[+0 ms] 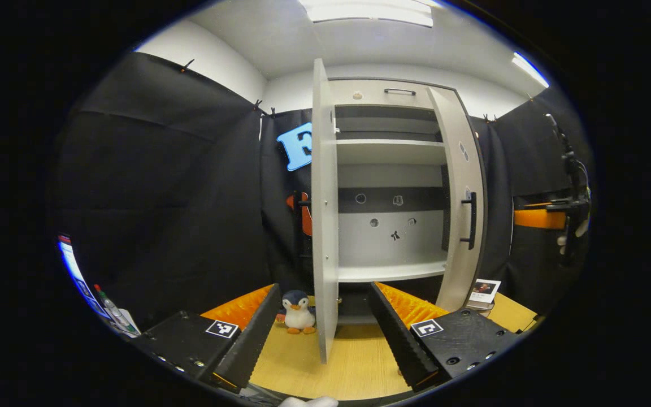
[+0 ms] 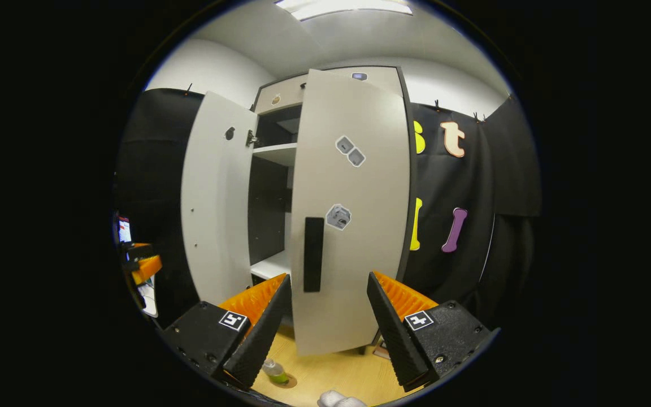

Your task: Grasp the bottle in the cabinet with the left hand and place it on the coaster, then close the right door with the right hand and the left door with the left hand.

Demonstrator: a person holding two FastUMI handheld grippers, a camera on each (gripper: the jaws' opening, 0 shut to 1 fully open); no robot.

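Observation:
The cabinet (image 1: pixel 390 93) stands on a wooden table with both doors swung out and bare shelves. Its left door (image 1: pixel 324 226) faces my open left gripper (image 1: pixel 324 288) edge-on, straight ahead between the fingers. The right door (image 2: pixel 354 169) with its black handle (image 2: pixel 313 254) hangs half open just in front of my open right gripper (image 2: pixel 329 277), not touching the fingers. A small bottle (image 2: pixel 274 370) of green liquid stands upright on a round coaster (image 2: pixel 288 382) on the table below the right gripper. The right gripper (image 1: pixel 540 219) shows far right, the left gripper (image 2: pixel 144 268) far left.
A toy penguin (image 1: pixel 298 312) sits on the table (image 1: pixel 354 362) left of the left door's foot. A small card stand (image 1: pixel 484 293) rests by the right door. A screen and pens (image 1: pixel 108 308) lie at the far left. Black cloth walls surround the cabinet.

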